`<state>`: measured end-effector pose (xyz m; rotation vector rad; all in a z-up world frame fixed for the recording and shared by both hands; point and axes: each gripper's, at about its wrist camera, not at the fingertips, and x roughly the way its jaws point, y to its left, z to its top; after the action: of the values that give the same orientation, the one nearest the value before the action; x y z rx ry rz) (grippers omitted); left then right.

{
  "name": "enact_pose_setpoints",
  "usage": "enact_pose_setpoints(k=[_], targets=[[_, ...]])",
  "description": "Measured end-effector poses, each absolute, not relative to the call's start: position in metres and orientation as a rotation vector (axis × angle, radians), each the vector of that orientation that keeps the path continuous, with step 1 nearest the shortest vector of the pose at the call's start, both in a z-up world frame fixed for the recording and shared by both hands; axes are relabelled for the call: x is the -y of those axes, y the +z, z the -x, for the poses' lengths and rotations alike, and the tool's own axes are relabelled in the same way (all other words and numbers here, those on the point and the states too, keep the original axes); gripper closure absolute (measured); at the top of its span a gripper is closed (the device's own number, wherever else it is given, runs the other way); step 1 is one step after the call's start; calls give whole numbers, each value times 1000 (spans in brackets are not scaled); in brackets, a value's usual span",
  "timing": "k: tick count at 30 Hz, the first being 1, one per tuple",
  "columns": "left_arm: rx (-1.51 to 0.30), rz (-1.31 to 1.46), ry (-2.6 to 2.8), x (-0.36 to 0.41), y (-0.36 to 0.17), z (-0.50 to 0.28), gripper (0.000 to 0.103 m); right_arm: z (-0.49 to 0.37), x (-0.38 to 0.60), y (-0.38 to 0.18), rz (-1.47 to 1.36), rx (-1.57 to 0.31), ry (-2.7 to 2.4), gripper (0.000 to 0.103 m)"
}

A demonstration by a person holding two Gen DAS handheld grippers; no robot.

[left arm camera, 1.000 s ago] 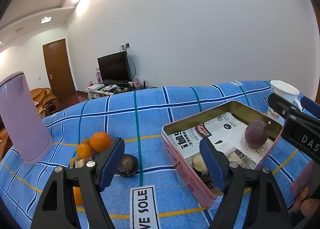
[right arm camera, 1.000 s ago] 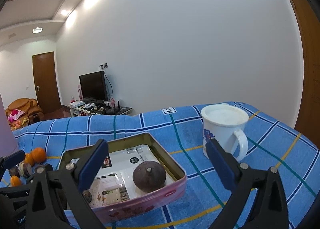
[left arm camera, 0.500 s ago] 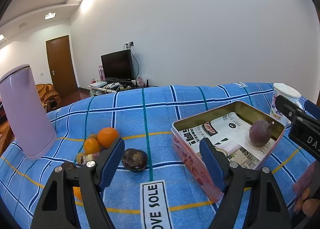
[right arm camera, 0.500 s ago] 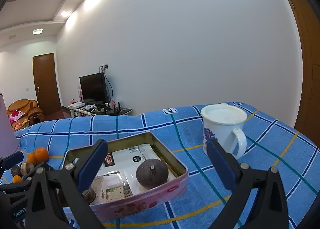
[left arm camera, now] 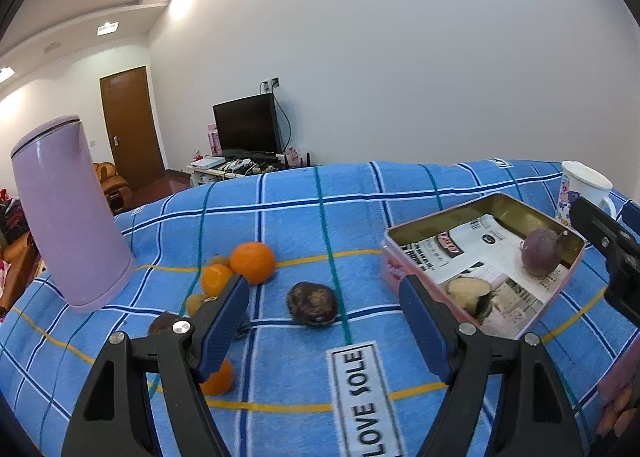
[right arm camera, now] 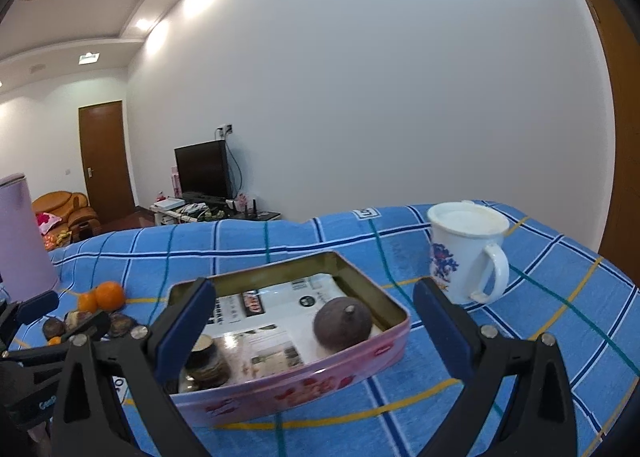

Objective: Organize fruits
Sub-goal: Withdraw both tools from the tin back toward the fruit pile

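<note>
left claw [left arm camera: 324, 321] wide, unchanged | tin [left arm camera: 440, 217] shifted rightward in view

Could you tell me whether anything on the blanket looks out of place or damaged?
Mostly no. The dark fruit lying apart from the oranges looks wrinkled and dented, possibly overripe. The tin sits tidy with two fruits inside; the mug stands upright.

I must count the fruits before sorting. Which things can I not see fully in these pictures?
- Dark fruit and low orange, left wrist view: partly hidden behind the left gripper finger.
- Cut fruit in the tin, right wrist view: partly behind the right gripper finger.
- Fruit pile, right wrist view: too small to count.
</note>
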<state>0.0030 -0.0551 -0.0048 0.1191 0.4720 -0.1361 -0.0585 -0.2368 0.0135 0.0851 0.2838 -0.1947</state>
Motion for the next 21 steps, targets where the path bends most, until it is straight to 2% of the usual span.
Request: enact_pose_setpoints(k=[21], targets=[[-500, -102, -57, -11, -8, -12, 24, 47, 163, 5, -107, -356, -75, 1]])
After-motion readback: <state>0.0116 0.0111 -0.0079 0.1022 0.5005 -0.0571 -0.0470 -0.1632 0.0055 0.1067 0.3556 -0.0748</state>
